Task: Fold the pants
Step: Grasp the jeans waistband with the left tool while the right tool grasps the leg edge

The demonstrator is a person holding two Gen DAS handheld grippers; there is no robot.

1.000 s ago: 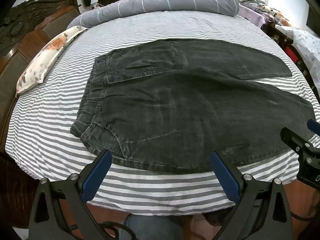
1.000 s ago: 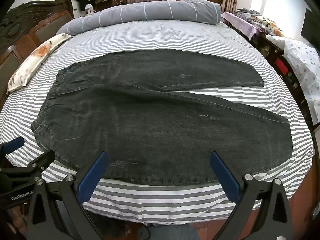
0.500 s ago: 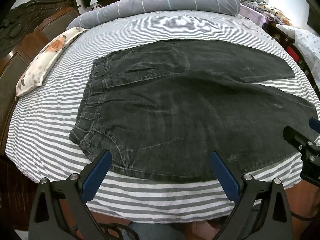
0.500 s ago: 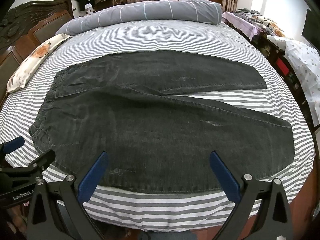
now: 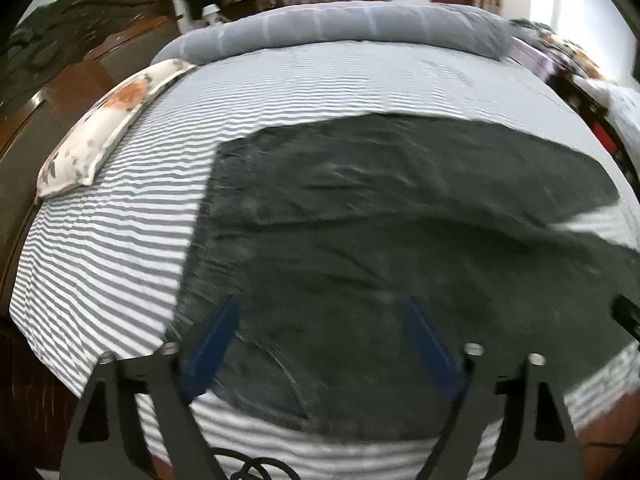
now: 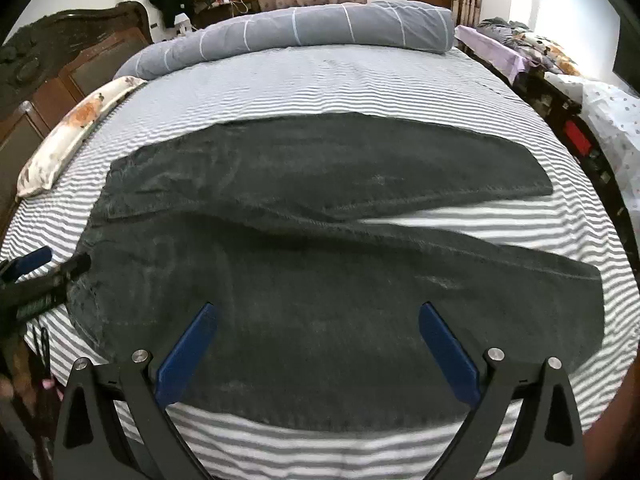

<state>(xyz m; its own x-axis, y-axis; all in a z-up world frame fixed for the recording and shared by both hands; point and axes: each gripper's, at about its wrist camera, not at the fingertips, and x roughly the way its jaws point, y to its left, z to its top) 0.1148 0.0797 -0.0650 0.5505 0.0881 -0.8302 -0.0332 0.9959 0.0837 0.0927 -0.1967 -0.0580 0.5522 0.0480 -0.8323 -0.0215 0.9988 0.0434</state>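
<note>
Dark grey pants point(image 6: 320, 264) lie flat on the striped bed, waistband to the left, two legs spread to the right with a strip of sheet between them. They also show in the left wrist view point(image 5: 360, 240), which is blurred. My left gripper point(image 5: 320, 340) is open, its blue fingers over the near waist corner of the pants. It also shows at the left edge of the right wrist view point(image 6: 52, 268). My right gripper point(image 6: 318, 344) is open over the near edge of the near leg.
The bed point(image 6: 320, 88) has a grey and white striped sheet. A rolled grey duvet point(image 6: 288, 36) lies along the far side. A floral pillow point(image 6: 68, 132) lies at the left by the dark wooden headboard point(image 6: 48, 64). Cluttered furniture point(image 6: 560, 80) stands at the right.
Both grippers have moved forward over the bed; their fingers now overlap the near edge of the pants. The left view has turned blurred from motion. The pants have not moved.
</note>
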